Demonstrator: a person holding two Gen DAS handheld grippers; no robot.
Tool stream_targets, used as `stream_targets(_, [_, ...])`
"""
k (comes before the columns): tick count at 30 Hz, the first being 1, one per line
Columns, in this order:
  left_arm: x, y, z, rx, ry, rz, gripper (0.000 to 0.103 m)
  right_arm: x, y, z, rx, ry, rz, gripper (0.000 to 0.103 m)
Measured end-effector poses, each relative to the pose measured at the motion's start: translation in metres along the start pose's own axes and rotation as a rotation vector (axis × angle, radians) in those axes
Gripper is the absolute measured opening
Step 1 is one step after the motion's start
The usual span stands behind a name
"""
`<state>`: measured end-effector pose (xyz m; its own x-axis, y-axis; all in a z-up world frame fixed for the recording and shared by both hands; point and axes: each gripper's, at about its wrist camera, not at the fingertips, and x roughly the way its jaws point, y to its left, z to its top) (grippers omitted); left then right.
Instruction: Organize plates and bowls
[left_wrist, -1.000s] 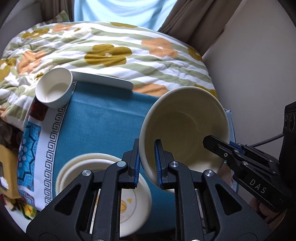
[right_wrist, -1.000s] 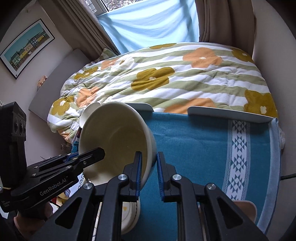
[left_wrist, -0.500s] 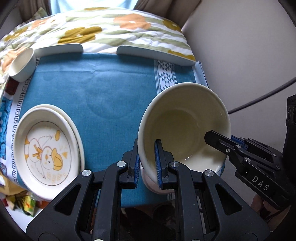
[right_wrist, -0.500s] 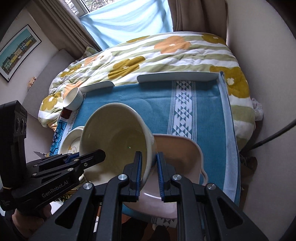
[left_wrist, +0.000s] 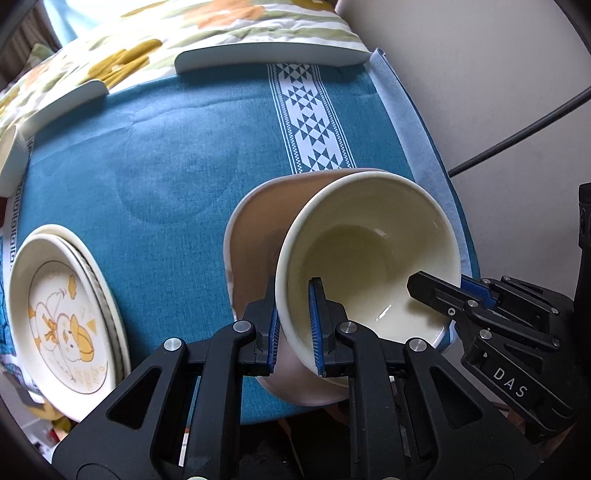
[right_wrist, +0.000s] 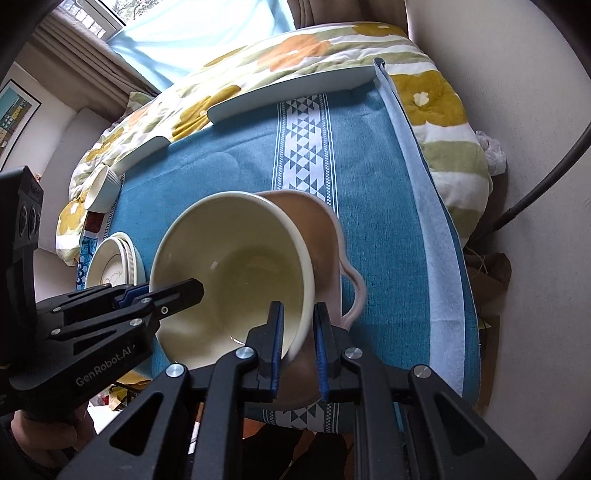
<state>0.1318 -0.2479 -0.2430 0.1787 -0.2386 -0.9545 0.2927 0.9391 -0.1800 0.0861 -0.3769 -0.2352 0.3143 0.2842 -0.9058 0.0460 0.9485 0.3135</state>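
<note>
A large cream bowl (left_wrist: 369, 251) (right_wrist: 236, 266) hangs tilted between both grippers. My left gripper (left_wrist: 293, 325) is shut on its near-left rim, and my right gripper (right_wrist: 297, 347) is shut on the opposite rim. Directly under it sits a pink dish (left_wrist: 255, 221) (right_wrist: 325, 236) with a wavy handle, on the blue cloth. The cream bowl is low inside or just over the pink dish; contact cannot be told. A stack of plates (left_wrist: 62, 314) (right_wrist: 110, 262) with a duck picture lies at the left. A small white cup (right_wrist: 103, 184) lies tipped at the far left corner.
The blue tablecloth (left_wrist: 166, 147) covers a small table with white raised edge rails (left_wrist: 273, 55) at the far side. A flowered quilt (right_wrist: 314, 48) lies on the bed beyond. A wall and a dark cable (left_wrist: 517, 136) stand at the right.
Both grippers carried the cream bowl to the right across the table and down, from over the duck plates to over the pink dish. The grip on both rims stayed the same.
</note>
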Motion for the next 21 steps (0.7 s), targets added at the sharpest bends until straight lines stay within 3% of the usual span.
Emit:
stream_targets(10, [0.020, 0.001, 0.006, 0.036, 0.041, 0.032, 0.012, 0.013, 0.000, -0.002, 0.009, 0.025, -0.021, 0.015])
stream_targets(21, [0.028, -0.002, 0.008, 0.069, 0.035, 0.080, 0.012, 0.019, 0.002, -0.004, 0.014, 0.036, -0.031, 0.015])
